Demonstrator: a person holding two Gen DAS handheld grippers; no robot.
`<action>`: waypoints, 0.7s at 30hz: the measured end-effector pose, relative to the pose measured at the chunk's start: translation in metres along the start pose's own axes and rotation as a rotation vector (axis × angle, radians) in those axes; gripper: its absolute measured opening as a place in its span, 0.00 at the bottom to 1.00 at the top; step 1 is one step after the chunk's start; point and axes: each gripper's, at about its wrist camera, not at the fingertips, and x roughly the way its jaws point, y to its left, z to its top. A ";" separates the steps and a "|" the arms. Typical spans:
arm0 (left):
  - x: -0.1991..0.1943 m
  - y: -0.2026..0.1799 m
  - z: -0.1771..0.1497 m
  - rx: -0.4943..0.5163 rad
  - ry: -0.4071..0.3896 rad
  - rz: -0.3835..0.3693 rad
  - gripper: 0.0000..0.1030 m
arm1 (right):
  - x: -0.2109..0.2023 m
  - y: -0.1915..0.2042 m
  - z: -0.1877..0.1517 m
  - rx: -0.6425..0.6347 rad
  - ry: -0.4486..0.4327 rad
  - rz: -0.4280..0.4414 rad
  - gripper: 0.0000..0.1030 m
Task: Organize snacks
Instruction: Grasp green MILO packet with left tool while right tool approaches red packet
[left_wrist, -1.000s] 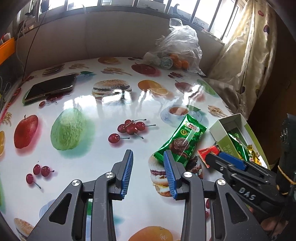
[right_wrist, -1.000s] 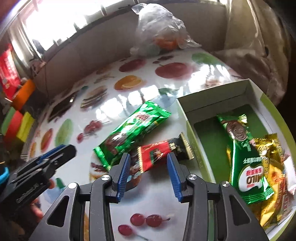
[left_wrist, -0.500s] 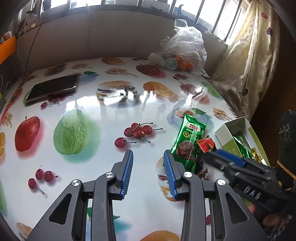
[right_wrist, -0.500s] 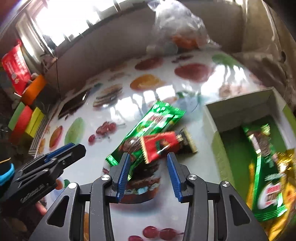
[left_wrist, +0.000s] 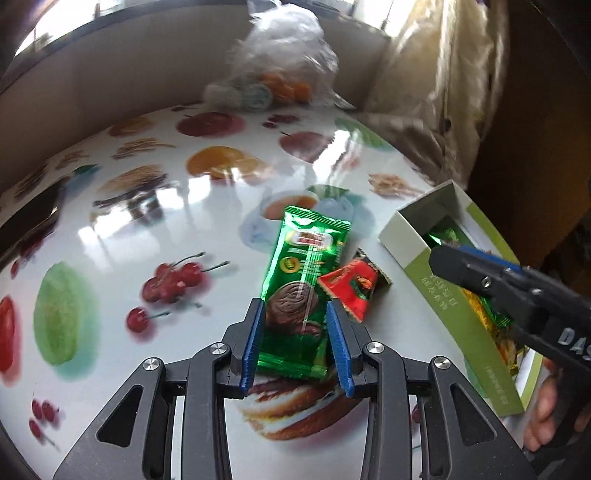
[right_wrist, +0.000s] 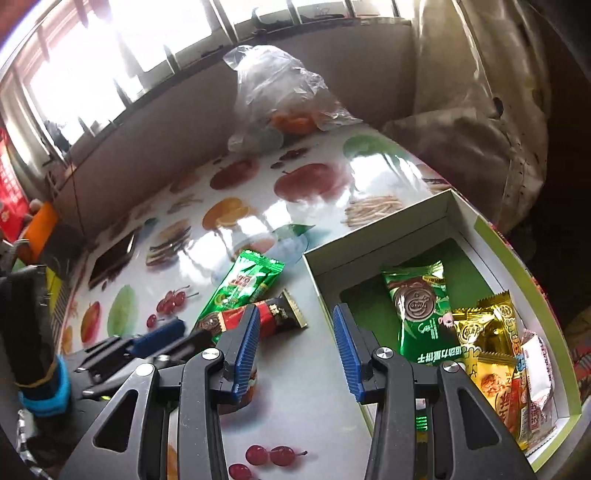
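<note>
A green cookie packet (left_wrist: 303, 273) lies on the fruit-print table, and a small red packet (left_wrist: 351, 288) overlaps its right edge. My left gripper (left_wrist: 295, 345) is open, its blue pads flanking the green packet's near end without visibly squeezing it. An open green-and-white box (right_wrist: 376, 236) at the right holds a green packet (right_wrist: 421, 306) and gold packets (right_wrist: 487, 332). My right gripper (right_wrist: 295, 350) is open over bare table, between the red packet (right_wrist: 277, 314) and the box. The green cookie packet (right_wrist: 243, 288) lies to its left.
A clear plastic bag with oranges (right_wrist: 284, 99) sits at the table's far edge, a curtain (right_wrist: 480, 92) hangs at the right. A dark phone (right_wrist: 110, 258) lies far left. A person's hand (left_wrist: 546, 406) holds the right gripper (left_wrist: 447, 258) over the box (left_wrist: 443, 291).
My left gripper moved right and down until the green packet came between its pads. My right gripper rose and shifted toward the box, so the red packet is no longer between its pads.
</note>
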 end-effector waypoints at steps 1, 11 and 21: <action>0.002 -0.002 0.001 0.014 0.001 0.002 0.35 | 0.000 0.000 0.001 0.002 -0.002 0.002 0.40; 0.018 -0.014 0.016 0.112 0.023 0.023 0.49 | 0.001 -0.006 0.008 0.013 -0.005 0.002 0.40; 0.018 0.008 0.008 0.028 0.027 0.047 0.43 | 0.009 -0.003 0.011 0.019 0.021 -0.007 0.40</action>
